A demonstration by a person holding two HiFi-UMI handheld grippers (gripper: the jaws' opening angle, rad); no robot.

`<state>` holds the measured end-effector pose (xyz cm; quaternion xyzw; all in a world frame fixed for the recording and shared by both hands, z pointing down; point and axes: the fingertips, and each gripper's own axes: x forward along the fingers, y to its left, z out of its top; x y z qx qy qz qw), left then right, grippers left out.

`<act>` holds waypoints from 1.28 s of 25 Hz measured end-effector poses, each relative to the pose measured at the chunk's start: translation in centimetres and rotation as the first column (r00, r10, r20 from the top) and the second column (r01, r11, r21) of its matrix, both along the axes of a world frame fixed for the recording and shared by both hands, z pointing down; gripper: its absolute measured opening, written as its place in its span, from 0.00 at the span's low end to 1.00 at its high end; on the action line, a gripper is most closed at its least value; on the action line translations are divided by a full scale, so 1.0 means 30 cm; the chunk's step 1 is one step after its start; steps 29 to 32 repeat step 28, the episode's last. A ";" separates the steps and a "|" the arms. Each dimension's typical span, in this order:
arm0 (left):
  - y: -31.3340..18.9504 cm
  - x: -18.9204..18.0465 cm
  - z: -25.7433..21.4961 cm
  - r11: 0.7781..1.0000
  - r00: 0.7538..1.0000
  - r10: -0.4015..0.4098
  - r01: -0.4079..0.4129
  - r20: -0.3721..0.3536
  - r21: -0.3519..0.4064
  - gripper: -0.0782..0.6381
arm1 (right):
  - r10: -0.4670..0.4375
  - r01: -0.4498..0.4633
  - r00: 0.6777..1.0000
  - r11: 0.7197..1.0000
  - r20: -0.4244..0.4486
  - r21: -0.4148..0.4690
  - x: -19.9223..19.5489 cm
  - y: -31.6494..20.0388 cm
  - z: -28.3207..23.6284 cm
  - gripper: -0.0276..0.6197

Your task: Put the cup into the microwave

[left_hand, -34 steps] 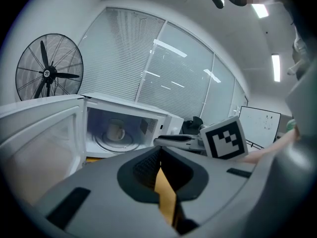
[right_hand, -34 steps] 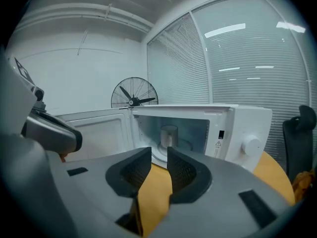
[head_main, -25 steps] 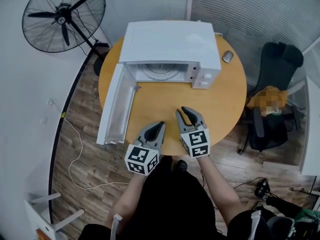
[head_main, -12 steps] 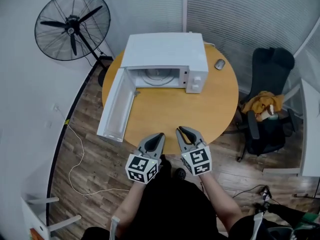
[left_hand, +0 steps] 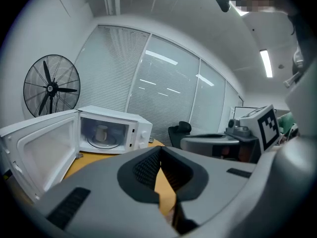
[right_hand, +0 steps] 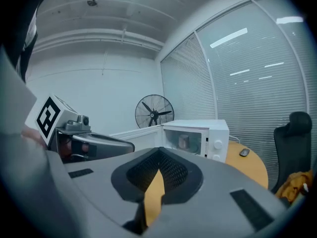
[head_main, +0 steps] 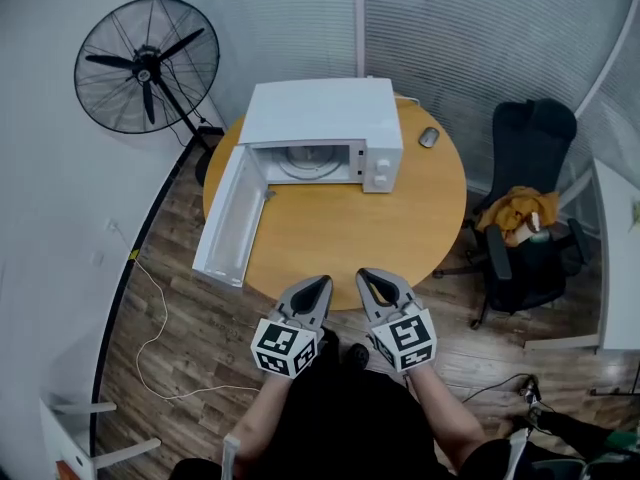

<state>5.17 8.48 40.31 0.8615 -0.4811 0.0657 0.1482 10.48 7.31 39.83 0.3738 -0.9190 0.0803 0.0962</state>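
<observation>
Placement looks done: what seems a pale cup point(left_hand: 101, 133) sits inside the white box microwave point(head_main: 320, 118) far on the round wooden table point(head_main: 350, 228), door point(head_main: 232, 213) open, while left gripper point(head_main: 322, 282) and right gripper point(head_main: 368, 275) hover near, jaws together, empty.

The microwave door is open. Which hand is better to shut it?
Probably the left: the left gripper sits nearer the door, which hangs open on that side of the microwave. The right gripper would have to cross over.
</observation>
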 end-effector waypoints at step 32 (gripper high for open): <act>0.016 -0.009 -0.015 1.000 1.000 -0.011 0.011 0.014 0.010 0.10 | 0.010 -0.010 1.000 1.000 0.016 0.000 0.027 0.016 -0.014 0.06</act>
